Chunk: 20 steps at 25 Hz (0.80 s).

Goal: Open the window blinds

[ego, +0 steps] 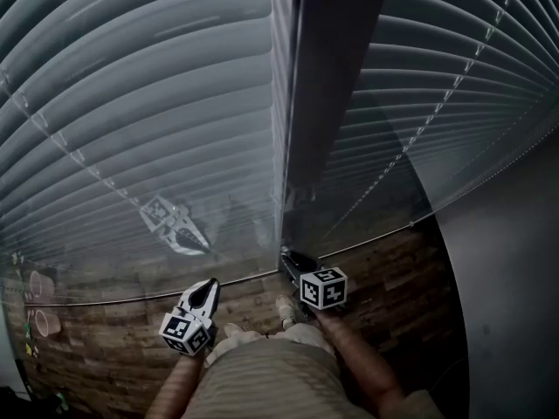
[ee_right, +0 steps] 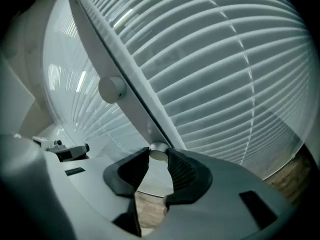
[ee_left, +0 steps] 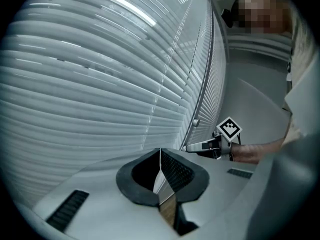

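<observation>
Two grey slatted blinds point(ego: 140, 120) hang side by side with a dark frame post point(ego: 327, 103) between them; their slats lie nearly flat against the window. A thin tilt wand point(ee_left: 202, 79) runs down along the post. My right gripper point(ee_right: 159, 154) is shut on the wand's round silvery end cap point(ee_right: 159, 152), which sits pinched between the two pads. In the head view that gripper point(ego: 286, 256) is at the foot of the post. My left gripper point(ee_left: 160, 151) is shut with nothing in it and hangs short of the left blind, lower left of the right one point(ego: 212, 283).
A round knob point(ee_right: 111, 89) sticks out higher up beside the wand. A wood-pattern floor point(ego: 105, 347) lies below, with pink cups point(ego: 39, 304) at the far left. A grey wall point(ego: 515, 269) closes the right side. The person's shoes point(ego: 286, 308) stand close to the blinds.
</observation>
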{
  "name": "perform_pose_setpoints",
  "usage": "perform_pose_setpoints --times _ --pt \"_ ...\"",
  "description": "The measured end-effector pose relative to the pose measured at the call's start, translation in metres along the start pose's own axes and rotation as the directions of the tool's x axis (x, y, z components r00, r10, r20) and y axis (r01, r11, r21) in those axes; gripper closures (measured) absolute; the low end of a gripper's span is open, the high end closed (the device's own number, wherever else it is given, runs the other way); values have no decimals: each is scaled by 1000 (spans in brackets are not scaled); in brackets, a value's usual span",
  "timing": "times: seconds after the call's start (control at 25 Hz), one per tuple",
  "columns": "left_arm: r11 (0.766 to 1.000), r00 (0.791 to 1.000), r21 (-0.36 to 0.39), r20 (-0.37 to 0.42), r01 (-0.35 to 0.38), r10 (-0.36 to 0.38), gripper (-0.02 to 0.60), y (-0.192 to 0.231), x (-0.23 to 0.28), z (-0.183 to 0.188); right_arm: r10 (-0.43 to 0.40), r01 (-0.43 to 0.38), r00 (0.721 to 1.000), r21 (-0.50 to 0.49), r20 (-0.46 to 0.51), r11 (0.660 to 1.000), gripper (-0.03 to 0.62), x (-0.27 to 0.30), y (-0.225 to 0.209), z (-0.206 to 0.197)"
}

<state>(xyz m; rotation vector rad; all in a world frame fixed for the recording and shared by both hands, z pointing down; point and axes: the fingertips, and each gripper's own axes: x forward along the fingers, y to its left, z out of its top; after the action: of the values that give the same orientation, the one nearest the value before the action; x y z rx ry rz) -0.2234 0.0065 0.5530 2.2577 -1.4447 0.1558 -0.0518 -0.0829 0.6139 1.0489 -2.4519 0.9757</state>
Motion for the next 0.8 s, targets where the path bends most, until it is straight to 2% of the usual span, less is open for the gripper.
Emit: perform_pose_setpoints --times 0.08,0.12,0.2,0.24,0.36,0.4,0.44,0.48,0.52,0.56,0.6,0.64,0.68,0.72,0.76,0.8 --pt "1000 1000 2 -8 2 -2 569 2 -1 -5 -72 68 997 -141 -21 988 471 0 1 0" --pt "1000 1000 2 -10 2 -2 569 2 0 -4 -115 106 993 -219 -28 970 471 0 2 0" --pt "1000 1000 0 -12 2 -2 569 2 1 -2 -210 182 977 -391 -29 902 473 2 5 -1" --pt "1000 1000 0 -12 3 -3 569 2 1 -2 -265 223 964 -489 -18 843 473 2 7 -1" --pt "1000 1000 2 -13 13 -13 569 2 0 -2 -412 312 910 -740 52 596 480 1 11 -3" --pt "1000 1000 3 -12 13 -13 569 2 0 -1 -434 323 898 -776 71 541 485 1 11 -3" --pt "1000 1000 4 -11 13 -13 569 2 0 0 -441 326 894 -788 78 523 488 1 11 -4" --pt "1000 1000 4 -11 13 -13 569 3 -1 0 -436 326 897 -780 76 534 488 1 10 -4" --pt "1000 1000 4 -12 14 -14 569 4 -2 -1 -422 323 904 -761 71 563 488 1 10 -4" --pt "1000 1000 3 -15 16 -16 569 6 -3 -3 -400 318 914 -728 65 607 485 2 10 -4" --pt "1000 1000 2 -18 19 -19 569 7 -5 -4 -368 307 928 -676 57 670 480 1 10 -5" --pt "1000 1000 2 -19 19 -19 569 7 -6 -4 -318 282 947 -591 45 756 474 1 10 -6" --pt "1000 1000 4 -18 18 -18 569 8 -7 -3 -248 236 968 -457 33 857 473 0 10 -6" --pt "1000 1000 5 -16 17 -17 569 8 -8 -1 -163 165 986 -277 28 947 456 -1 12 -5" --pt "1000 1000 6 -14 17 -17 569 9 -9 0 -83 86 996 -82 34 993 398 -3 13 -3" --pt "1000 1000 5 -15 17 -17 569 10 -10 -1 -31 27 998 75 49 997 367 -4 12 -1"
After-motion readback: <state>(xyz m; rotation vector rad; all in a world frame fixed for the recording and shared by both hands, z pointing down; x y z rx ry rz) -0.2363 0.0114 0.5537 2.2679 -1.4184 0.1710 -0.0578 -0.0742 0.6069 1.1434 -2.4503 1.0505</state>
